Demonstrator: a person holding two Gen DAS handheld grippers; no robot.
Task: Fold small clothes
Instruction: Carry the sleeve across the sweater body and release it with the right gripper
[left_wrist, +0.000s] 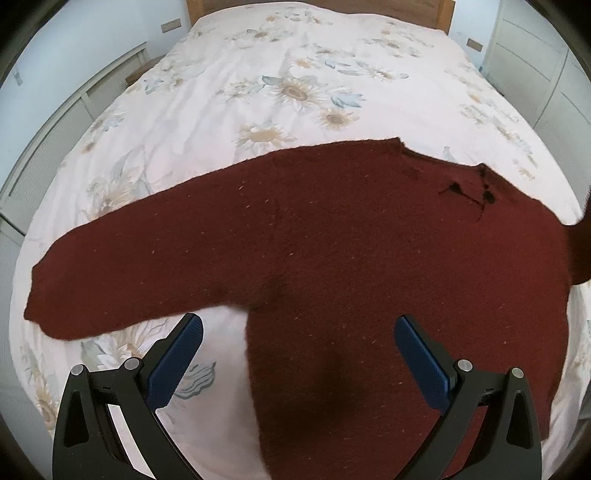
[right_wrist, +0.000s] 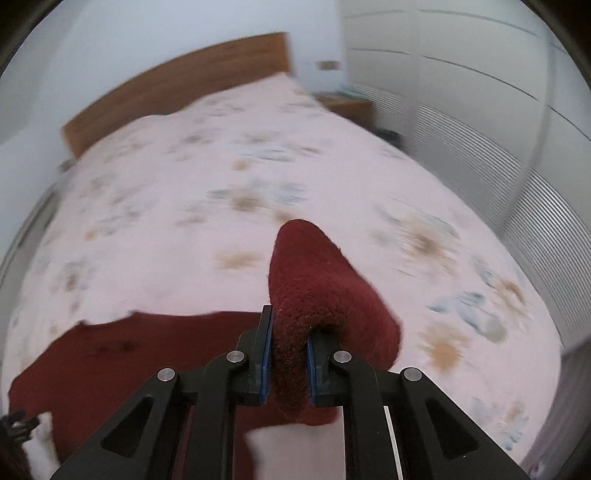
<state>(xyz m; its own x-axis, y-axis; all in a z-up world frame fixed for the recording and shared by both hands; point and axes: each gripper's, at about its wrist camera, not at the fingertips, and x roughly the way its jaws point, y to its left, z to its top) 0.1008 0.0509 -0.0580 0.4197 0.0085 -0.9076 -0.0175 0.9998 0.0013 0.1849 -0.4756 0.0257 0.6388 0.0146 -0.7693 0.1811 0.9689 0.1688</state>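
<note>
On the flowered bedspread (left_wrist: 221, 110) our dark red sweater (left_wrist: 332, 258) lies spread flat; our left tongs (left_wrist: 297, 354) hang wide open and empty above it, while our right tongs (right_wrist: 290, 354) clamp its raised sleeve (right_wrist: 314, 288).

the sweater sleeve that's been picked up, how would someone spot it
On the floral bedspread lies a dark red sweater. One sleeve rises off it, pinched between the right gripper fingers; the other sleeve lies flat.
</note>
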